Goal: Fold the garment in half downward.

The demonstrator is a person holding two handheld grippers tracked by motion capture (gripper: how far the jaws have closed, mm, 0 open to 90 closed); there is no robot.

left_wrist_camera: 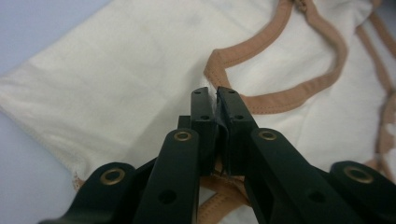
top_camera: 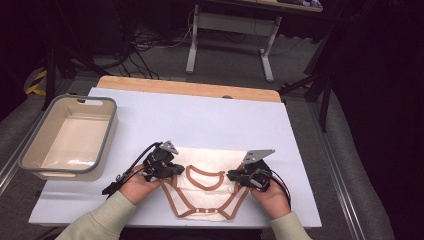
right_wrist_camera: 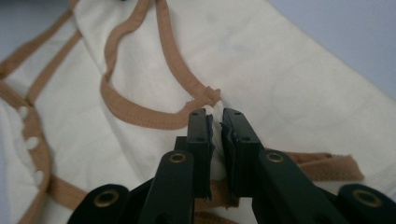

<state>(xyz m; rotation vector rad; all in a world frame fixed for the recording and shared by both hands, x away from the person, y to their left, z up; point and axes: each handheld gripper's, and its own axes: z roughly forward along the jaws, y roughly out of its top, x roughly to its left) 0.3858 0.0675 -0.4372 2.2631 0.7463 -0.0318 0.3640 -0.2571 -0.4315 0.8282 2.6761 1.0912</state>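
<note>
The cream bodysuit lies flat on the bench, its neckline between both hands. The left gripper is clamped on the shoulder at 9 o'clock, the right gripper at 3 o'clock.

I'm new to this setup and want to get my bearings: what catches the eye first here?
A cream baby garment with tan trim lies at the near edge of the pale blue table. The left claw and right claw each pinch its fabric beside the tan neckline, one at each shoulder. An empty beige bin with a grey rim sits at the table's left edge.
</note>
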